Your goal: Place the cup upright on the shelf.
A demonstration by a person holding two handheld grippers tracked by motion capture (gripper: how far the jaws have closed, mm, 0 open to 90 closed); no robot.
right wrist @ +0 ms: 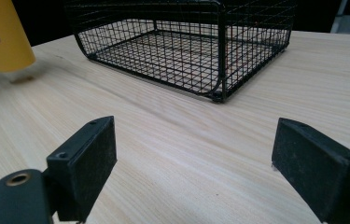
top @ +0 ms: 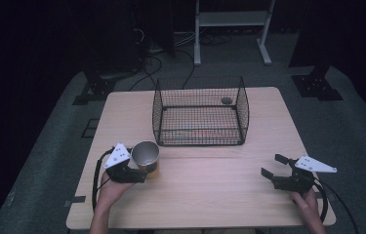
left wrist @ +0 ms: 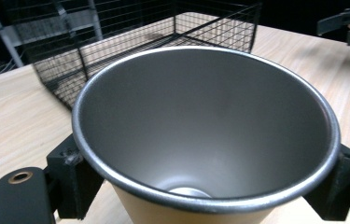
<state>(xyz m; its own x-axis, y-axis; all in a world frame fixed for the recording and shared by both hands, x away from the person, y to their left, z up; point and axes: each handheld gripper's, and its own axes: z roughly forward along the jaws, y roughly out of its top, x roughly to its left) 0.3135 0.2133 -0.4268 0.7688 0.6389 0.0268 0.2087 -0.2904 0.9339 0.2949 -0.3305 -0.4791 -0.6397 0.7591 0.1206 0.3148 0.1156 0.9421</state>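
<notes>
A yellow cup [top: 145,155] with a grey metal inside stands upright at the table's front left, and my left gripper [top: 143,173] is shut on its wall. In the left gripper view the cup [left wrist: 200,116] sits between the two jaws of the left gripper [left wrist: 205,186], its mouth facing the camera. The right gripper view has the cup [right wrist: 2,37] at the top left, seemingly just off the wood with a shadow under it. My right gripper [top: 272,165] rests open at the front right, nothing between the jaws of the right gripper [right wrist: 200,158].
A black wire basket [top: 197,122] stands at the table's middle back, with a small dark round thing [top: 226,101] at its far right corner. Bare wood [top: 210,195] lies between the grippers. Behind the table are a white metal frame [top: 232,19] and floor cables.
</notes>
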